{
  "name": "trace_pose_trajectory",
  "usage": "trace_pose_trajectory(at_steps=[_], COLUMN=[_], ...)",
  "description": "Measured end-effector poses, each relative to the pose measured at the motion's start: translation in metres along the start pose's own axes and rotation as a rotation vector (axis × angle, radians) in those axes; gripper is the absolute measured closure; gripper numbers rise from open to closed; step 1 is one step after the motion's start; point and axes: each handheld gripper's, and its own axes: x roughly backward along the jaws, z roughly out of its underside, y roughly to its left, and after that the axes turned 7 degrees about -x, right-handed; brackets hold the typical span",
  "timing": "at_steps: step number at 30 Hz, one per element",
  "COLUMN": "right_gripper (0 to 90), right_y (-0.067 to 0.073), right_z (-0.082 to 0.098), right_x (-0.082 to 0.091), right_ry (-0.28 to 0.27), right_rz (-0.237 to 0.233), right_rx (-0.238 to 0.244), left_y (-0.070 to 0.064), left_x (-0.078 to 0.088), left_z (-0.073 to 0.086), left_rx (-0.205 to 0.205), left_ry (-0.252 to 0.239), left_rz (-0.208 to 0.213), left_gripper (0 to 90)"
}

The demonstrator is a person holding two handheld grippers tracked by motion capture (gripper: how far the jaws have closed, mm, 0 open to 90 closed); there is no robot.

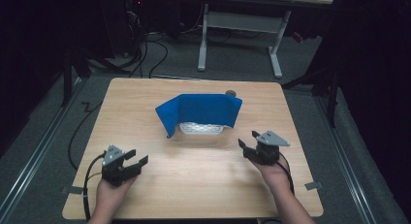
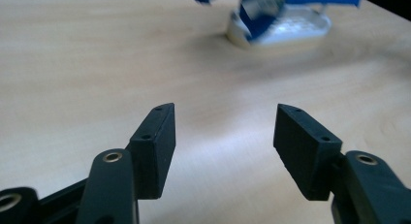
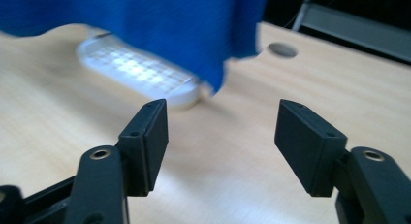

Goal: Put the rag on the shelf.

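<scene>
Nearest the viewer, a person's two hands come in over the front edge of a pale wooden surface (image 1: pixel 194 185), each holding a black two-fingered gripper. The left gripper (image 1: pixel 137 158) sits at the front left, and its fingers (image 2: pixel 156 141) stand wide apart with nothing between them, only bare wood ahead. The right gripper (image 1: pixel 247 139) sits at the front right, a little farther in. Its fingers (image 3: pixel 148 136) are also spread wide and empty. Both grippers point inward, toward the middle of the surface, and both are well apart from anything on it.

Farther back, near the centre, lies a blue cloth (image 1: pixel 201 110). It stands up in a curved fold, draped over the back and sides of a shallow white tray (image 1: pixel 201 128) with a gridded bottom. The tray's front edge peeks out from under the cloth. Just behind the cloth's right corner is a small round hole (image 1: pixel 230 93) in the surface.

Beyond the surface are a grey carpeted floor, dark cables and the white legs of another desk.

Judging from this, the cloth covers the tray only partly and loosely. Neither gripper has hold of it, so any further pulling, folding or lifting of the cloth looks yet to be done.
</scene>
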Motion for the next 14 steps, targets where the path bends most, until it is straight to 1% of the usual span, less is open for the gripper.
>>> trace_pose_trajectory(at_steps=[1, 2, 4, 5, 6, 7, 8, 9, 10, 12, 13, 14], right_gripper=[35.0, 34.2, 35.8, 34.9, 34.0, 34.3, 33.8, 33.2, 32.9, 33.5, 33.7, 33.8], right_y=[0.003, 0.008, 0.016, 0.020, 0.025, 0.027, 0.029, 0.030, 0.030, 0.028, 0.028, 0.027], right_z=[0.005, 0.016, 0.036, 0.045, 0.052, 0.055, 0.059, 0.059, 0.058, 0.056, 0.056, 0.056], right_x=[0.004, 0.012, 0.025, 0.029, 0.031, 0.032, 0.032, 0.031, 0.030, 0.026, 0.025, 0.024], right_ry=[0.000, -0.003, -0.023, -0.005, 0.038, 0.053, 0.068, 0.076, 0.075, 0.071, 0.072, 0.069], right_rz=[-0.009, -0.019, -0.019, -0.024, -0.043, -0.042, -0.034, -0.032, -0.023, -0.013, -0.019, -0.035], right_rx=[-0.009, -0.020, -0.027, -0.022, -0.005, 0.006, 0.031, 0.042, 0.050, 0.040, 0.022, 0.009], left_y=[-0.007, -0.013, -0.026, -0.035, -0.040, -0.046, -0.049, -0.049, -0.049, -0.045, -0.043, -0.041], left_x=[0.002, 0.003, 0.007, 0.006, 0.005, 0.001, -0.002, -0.005, -0.007, -0.009, -0.008, -0.008], left_z=[0.005, 0.007, 0.011, 0.012, 0.012, 0.011, 0.010, 0.010, 0.010, 0.011, 0.012, 0.013], left_rx=[0.002, 0.008, 0.007, -0.015, -0.038, -0.093, -0.128, -0.140, -0.138, -0.101, -0.089, -0.083], left_ry=[0.027, 0.050, 0.045, 0.056, 0.066, 0.087, 0.097, 0.101, 0.109, 0.113, 0.114, 0.116], left_rz=[0.007, 0.025, 0.055, 0.073, 0.077, 0.078, 0.065, 0.058, 0.057, 0.072, 0.073, 0.069], left_gripper=[41.5, 41.2, 40.0, 40.0, 39.5, 38.8, 37.8, 37.3, 37.3, 37.3, 37.3, 37.3])
